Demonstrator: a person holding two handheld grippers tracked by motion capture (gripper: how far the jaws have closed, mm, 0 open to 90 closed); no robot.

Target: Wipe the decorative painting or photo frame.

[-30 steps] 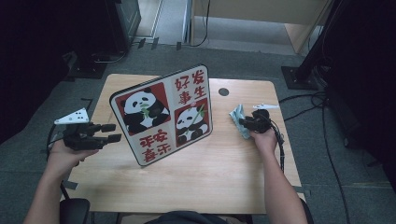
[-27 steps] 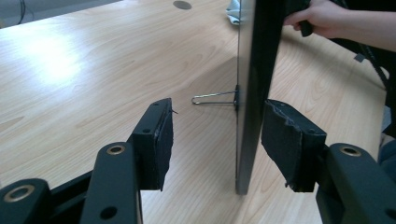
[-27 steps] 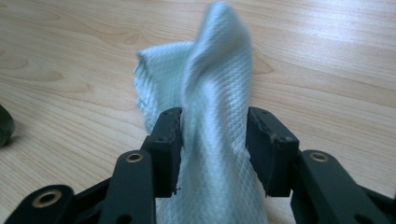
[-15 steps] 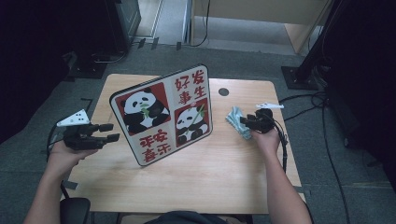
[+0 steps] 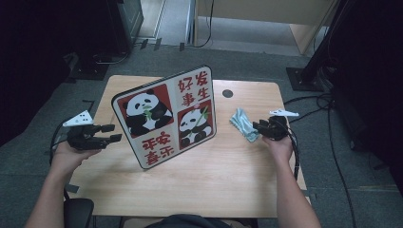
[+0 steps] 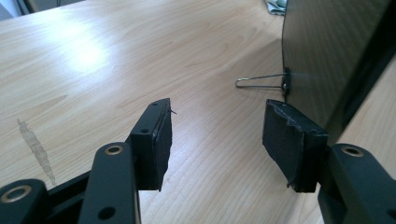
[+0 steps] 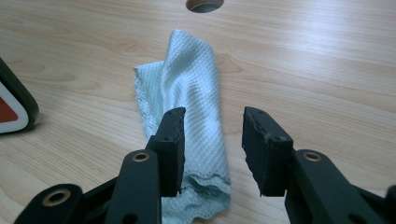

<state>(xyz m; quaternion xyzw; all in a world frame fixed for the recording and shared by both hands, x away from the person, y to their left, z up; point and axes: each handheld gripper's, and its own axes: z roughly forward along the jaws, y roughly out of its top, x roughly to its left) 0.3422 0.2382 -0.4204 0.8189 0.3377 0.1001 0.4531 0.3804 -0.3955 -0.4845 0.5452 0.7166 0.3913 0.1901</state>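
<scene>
Wooden table (image 5: 223, 175) with panda board, cloth and two hand-held grippers.

Right gripper (image 5: 260, 127): over the table's right part, jaws parted after narrowing a little, pads pressing on nothing; the pale green cloth (image 7: 191, 107), crumpled and lengthwise, lies flat on the wood partly between and under the jaws, near the round hole (image 5: 227, 93). Left gripper (image 5: 110, 133): at the table's left edge, jaws wide, nothing between them, aimed at the board's left edge. Panda board (image 5: 166, 116): stands tilted mid-table, between the grippers; in the left gripper view a wire clip handle (image 6: 259, 81) juts from its dark back edge.
</scene>
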